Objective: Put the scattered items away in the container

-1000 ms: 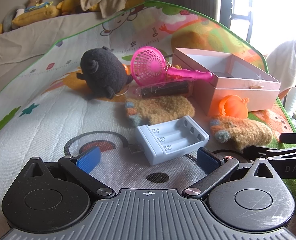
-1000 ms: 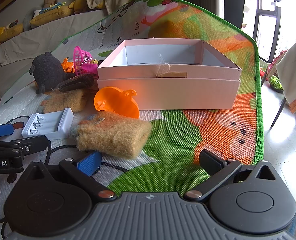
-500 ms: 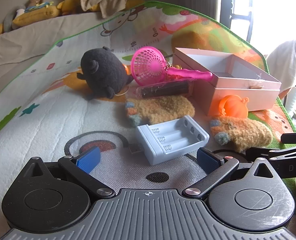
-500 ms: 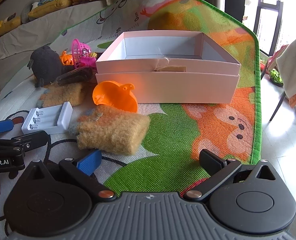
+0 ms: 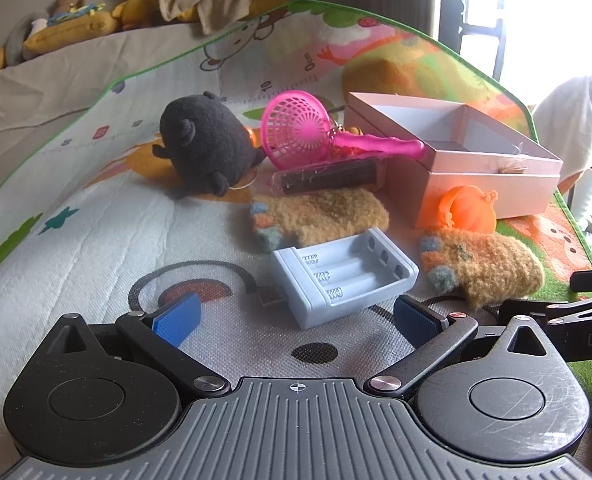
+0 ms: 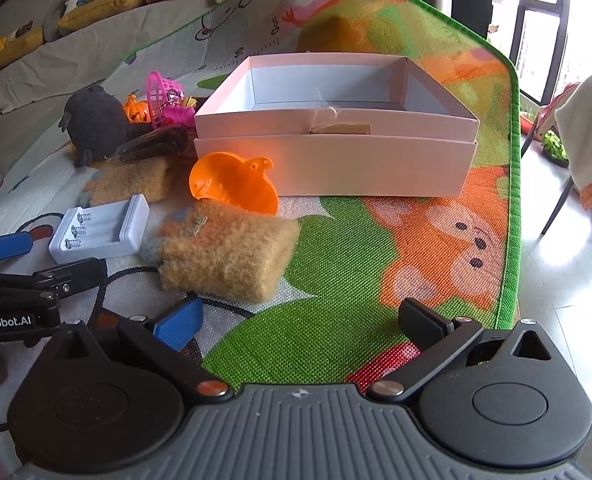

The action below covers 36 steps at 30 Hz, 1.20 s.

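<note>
Left wrist view: left gripper (image 5: 296, 314) spread wide and empty, hovering low over the cartoon-printed play mat (image 5: 75, 240), blue pads flanking the near end of the pale blue plastic battery holder (image 5: 344, 276) without touching it. Just beyond that holder, a fuzzy tan knitted mitten (image 5: 320, 216); a second fuzzy tan mitten (image 5: 484, 268) to its right, beside the orange plastic funnel (image 5: 470, 212). Funnel resting against the front wall of the open pale pink cardboard box (image 5: 492, 190). Farther back, a dark grey plush toy (image 5: 207, 152), a pink plastic mesh scoop (image 5: 300, 132) with its handle lying over the box's corner, and a dark bar in clear wrap (image 5: 328, 178) in front of the scoop.

Right wrist view: right gripper (image 6: 302, 322) likewise wide apart, holding nothing, low over the green part of the mat, with the second mitten (image 6: 223, 256) just ahead and left of it. Box (image 6: 336, 160) directly ahead, nothing seen inside. Small orange pumpkin figure (image 6: 137, 108) visible between plush and scoop. All scattered things outside the box.
</note>
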Available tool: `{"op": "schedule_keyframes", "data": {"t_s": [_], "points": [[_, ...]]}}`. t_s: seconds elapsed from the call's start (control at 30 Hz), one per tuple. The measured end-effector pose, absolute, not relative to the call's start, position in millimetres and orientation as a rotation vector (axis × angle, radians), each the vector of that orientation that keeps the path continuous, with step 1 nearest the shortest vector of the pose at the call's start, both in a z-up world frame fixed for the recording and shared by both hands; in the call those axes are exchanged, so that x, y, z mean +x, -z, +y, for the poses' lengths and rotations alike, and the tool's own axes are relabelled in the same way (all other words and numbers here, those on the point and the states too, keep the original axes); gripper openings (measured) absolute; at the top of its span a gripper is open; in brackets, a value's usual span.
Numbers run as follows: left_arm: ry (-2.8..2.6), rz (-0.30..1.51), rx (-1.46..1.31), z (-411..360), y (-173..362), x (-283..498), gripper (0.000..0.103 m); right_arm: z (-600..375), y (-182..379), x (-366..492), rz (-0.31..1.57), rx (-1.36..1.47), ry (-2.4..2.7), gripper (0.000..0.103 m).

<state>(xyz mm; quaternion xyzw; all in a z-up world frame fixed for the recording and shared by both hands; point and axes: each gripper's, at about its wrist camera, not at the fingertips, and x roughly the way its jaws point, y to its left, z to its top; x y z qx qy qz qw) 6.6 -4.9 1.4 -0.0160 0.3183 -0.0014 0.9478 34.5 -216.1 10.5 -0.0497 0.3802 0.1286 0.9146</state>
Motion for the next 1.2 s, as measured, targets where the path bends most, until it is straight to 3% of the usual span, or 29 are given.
{"op": "schedule_keyframes", "data": {"t_s": [0.23,0.47,0.7,0.9,1.2], "points": [[0.041,0.706,0.024,-9,-3,6,0.103,-225,-14,17,0.757,-0.142,-0.36,0.103],[0.131,0.785,0.059,1,-8,3,0.103,-226,-35,1,0.495,-0.237,-0.404,0.103],[0.141,0.76,0.035,7,-10,1,0.103,-217,-34,35,0.555,-0.149,-0.449,0.103],[0.042,0.622,-0.113,28,-40,7,0.103,-207,-21,59,0.68,-0.009,-0.56,0.103],[-0.057,0.517,-0.091,42,-44,-3,0.103,-204,-36,13,0.67,0.003,-0.88,0.103]]}}
